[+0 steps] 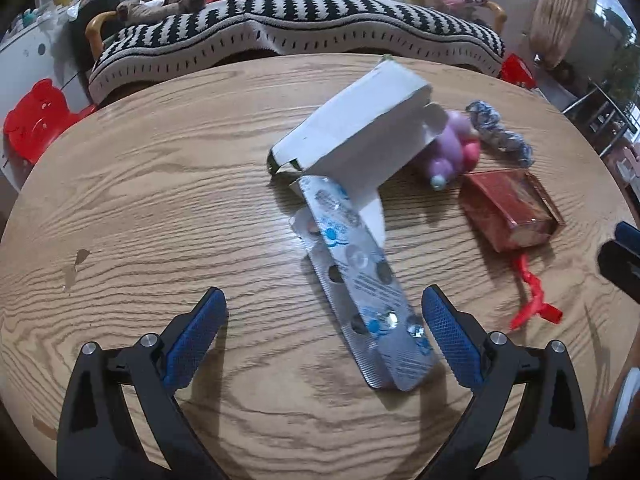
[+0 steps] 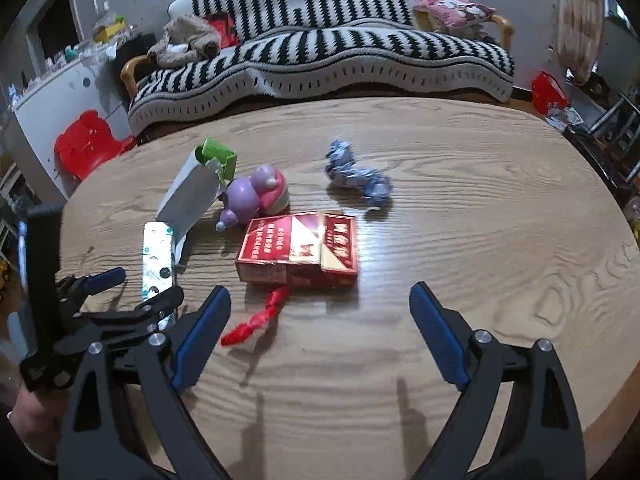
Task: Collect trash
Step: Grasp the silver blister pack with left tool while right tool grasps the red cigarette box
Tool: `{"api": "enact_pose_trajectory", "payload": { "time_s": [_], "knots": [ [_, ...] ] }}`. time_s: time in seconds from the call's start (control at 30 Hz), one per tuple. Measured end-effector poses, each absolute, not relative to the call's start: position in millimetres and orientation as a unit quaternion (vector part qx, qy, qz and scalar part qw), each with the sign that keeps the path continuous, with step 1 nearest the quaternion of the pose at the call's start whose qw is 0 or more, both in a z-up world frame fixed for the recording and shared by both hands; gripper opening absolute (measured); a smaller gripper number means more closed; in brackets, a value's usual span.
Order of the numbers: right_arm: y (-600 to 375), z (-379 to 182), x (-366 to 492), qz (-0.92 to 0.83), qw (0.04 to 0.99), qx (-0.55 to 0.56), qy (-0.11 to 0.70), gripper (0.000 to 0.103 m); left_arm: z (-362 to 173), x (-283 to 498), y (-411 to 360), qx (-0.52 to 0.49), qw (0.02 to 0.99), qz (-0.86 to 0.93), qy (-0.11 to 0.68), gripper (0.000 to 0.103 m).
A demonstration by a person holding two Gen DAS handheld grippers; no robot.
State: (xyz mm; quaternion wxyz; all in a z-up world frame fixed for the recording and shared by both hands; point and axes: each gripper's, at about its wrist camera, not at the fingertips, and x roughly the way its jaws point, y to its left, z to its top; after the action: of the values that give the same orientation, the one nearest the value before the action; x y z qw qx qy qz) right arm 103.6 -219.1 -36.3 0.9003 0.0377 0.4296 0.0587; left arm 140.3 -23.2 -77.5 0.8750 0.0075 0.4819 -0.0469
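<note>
Round wooden table (image 1: pixel 140 184) strewn with trash. Left tool (image 1: pixel 324 336) spread wide, gripping nothing; foil blister strip (image 1: pixel 360 280) lies flat on the wood, its near end between the blue pads (image 1: pixel 448 332), close to the right one, contact not clear. Strip's far end tucked under an opened white carton (image 1: pixel 352 132). Right tool (image 2: pixel 320 332) also wide open and empty, poised over bare wood just short of a red cigarette pack (image 2: pixel 298 248). Red twisted wrapper (image 2: pixel 256 316) lies just beside its left pad. Purple-pink toy (image 2: pixel 256 196) sits between carton and pack; crumpled blue-white wrapper (image 2: pixel 356 176) lies beyond the pack. Striped sofa (image 2: pixel 320 56) behind the table.
</note>
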Motion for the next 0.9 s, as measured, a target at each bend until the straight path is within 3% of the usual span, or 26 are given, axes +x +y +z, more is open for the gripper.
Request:
{"api": "enact_pose_trajectory", "payload": {
  "time_s": [0.07, 0.13, 0.2, 0.3, 0.9],
  "knots": [
    [-210.1, -44.6, 113.9, 0.065, 0.899, 0.026, 0.433, 0.089, -78.6, 139.6, -22.9, 0.008, 0.875, -0.049, 0.482, 0.09],
    [-201.0, -52.6, 123.6, 0.071, 0.897, 0.013, 0.435, 0.09, -76.5, 137.0, -24.7, 0.019, 0.878, -0.051, 0.476, 0.072],
    [-194.6, -61.4, 133.6, 0.069, 0.896, 0.004, 0.438, 0.091, -73.6, 133.9, -25.2, 0.023, 0.879, -0.058, 0.473, 0.044],
    [-191.6, -68.5, 146.0, 0.066, 0.896, 0.004, 0.44, 0.091, -70.5, 132.5, -22.9, 0.009, 0.876, -0.065, 0.478, 0.028],
    [-189.8, -78.6, 173.4, 0.072, 0.901, -0.028, 0.427, 0.097, -39.1, 114.2, -12.8, -0.017, 0.888, -0.093, 0.451, 0.027]
  ]
}}
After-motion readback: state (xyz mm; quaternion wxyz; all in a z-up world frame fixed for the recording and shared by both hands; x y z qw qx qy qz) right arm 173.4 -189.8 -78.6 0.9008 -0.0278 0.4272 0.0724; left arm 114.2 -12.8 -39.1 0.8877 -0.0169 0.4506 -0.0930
